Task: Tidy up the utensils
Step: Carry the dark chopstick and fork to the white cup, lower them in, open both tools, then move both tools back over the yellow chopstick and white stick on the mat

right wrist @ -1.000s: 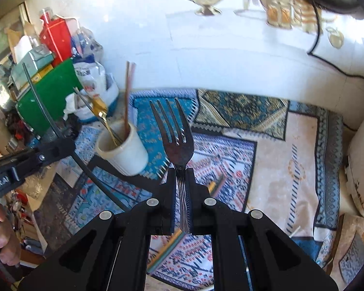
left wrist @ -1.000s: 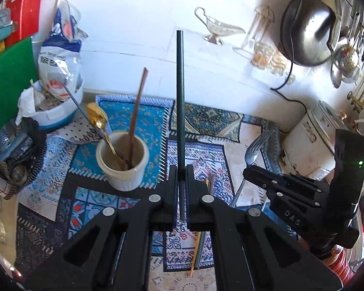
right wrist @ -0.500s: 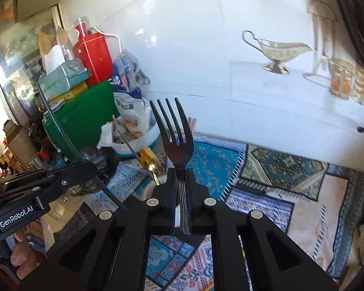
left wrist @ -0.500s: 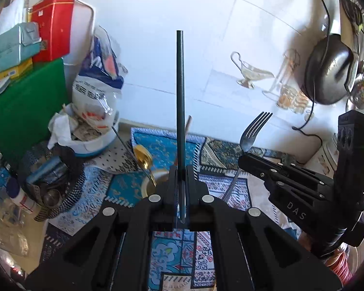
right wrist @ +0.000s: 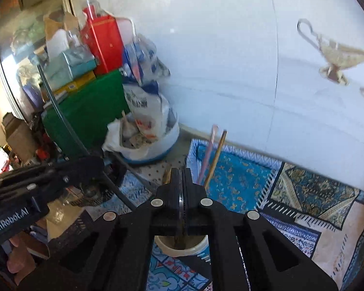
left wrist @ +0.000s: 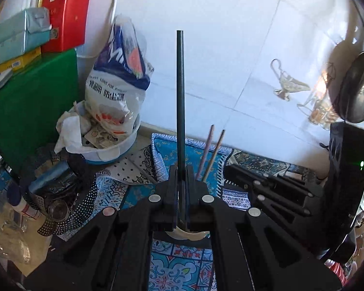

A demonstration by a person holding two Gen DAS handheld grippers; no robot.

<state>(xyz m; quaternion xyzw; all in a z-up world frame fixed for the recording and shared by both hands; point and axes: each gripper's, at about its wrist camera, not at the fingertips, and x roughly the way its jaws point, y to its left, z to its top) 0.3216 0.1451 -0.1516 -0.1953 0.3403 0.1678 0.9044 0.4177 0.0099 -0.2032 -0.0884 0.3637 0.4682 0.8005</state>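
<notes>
The left tool [left wrist: 181, 169] is clamped on one dark rod [left wrist: 180, 97], which stands straight up out of the closed fingers against the white wall. The right tool [right wrist: 181, 172] has its fingers together; a thin metal edge shows between them, but what it is I cannot tell. Each tool hangs directly over the white cup [right wrist: 179, 248], so only a piece of its rim shows under the fingers. Two chopsticks [left wrist: 212, 152] rise from the cup, leaning to the far right, just beside the fingers. To the left the surface is crowded: one white tub [left wrist: 114, 150] with a bag in it, one green box [left wrist: 29, 101], one red box [left wrist: 66, 14]. To the right the patterned mat [right wrist: 303, 189] lies bare; only the right view shows this room.
</notes>
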